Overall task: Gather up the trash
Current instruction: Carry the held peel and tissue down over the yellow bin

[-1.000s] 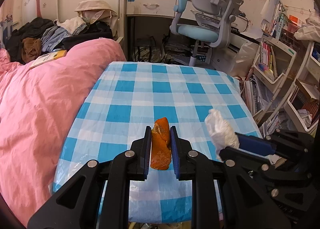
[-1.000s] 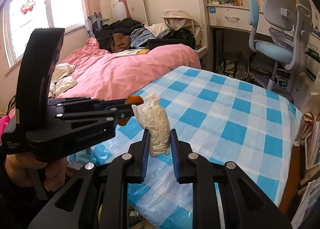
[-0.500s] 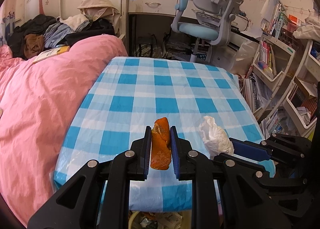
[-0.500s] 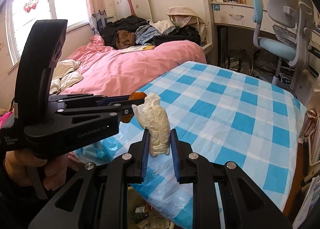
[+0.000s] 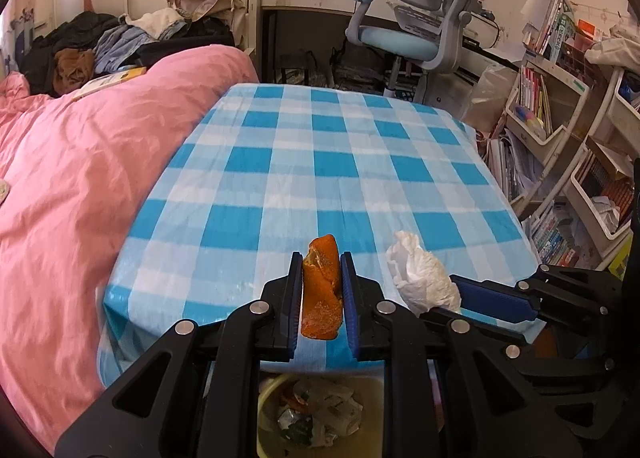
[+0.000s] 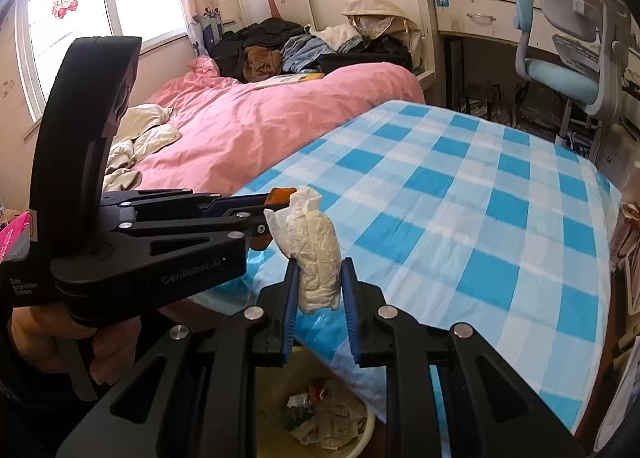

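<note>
**Orange peel and white tissue held over the bin**

Yellowish and round, the waste bin [image 5: 276, 390] stands on the floor below the near edge of the table [image 5: 320, 161], which wears a blue-and-white checked cloth. Inside the bin lie crumpled papers, scraps of wrapper and an orange bit.

The left gripper [image 5: 320, 298] is nearly closed, its blue pads pressed on both sides of an orange peel [image 5: 321, 290], which stands upright between them at the table's near edge, above the bin. The right gripper [image 6: 319, 290] is likewise pinched on a crumpled white tissue [image 6: 316, 250], held upright just beside the left gripper's load and over the bin's rim. A hand [image 6: 60, 338] grips the left tool's handle.

A second earlier the bin was almost hidden below the frame in both views; now its opening and contents show between the gripper arms, and the table's near edge sits higher in both views. Both grips are unchanged.
</note>
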Available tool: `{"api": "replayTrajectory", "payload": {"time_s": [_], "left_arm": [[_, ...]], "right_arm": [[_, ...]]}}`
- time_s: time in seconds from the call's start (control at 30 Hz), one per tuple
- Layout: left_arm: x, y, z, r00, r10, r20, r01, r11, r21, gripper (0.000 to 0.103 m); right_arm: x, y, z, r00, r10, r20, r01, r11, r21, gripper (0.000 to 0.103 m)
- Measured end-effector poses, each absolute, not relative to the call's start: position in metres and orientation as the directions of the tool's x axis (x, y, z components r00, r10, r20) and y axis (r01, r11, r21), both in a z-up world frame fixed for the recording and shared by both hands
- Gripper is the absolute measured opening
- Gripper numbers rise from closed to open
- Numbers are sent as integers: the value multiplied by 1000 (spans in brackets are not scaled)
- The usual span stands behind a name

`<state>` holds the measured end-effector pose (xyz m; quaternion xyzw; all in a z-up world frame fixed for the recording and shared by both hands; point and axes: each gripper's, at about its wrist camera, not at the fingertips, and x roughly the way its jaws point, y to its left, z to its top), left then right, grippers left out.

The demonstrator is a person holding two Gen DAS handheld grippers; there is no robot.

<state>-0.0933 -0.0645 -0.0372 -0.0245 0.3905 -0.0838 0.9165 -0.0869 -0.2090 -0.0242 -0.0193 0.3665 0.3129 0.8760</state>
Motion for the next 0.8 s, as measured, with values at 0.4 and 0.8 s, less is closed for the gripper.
{"api": "replayTrajectory", "payload": {"time_s": [0.4,0.8], "left_arm": [[-120,-61,-51,657,-165,-736,128,986,-107,18],[-141,-62,-65,625,-153,-765,128,987,-93,18]], "right_arm": [[-112,-205,-37,496,535,-684,-568,796,210,22],[-129,-201,-53,444,528,-724,-578,786,219,23]]}}
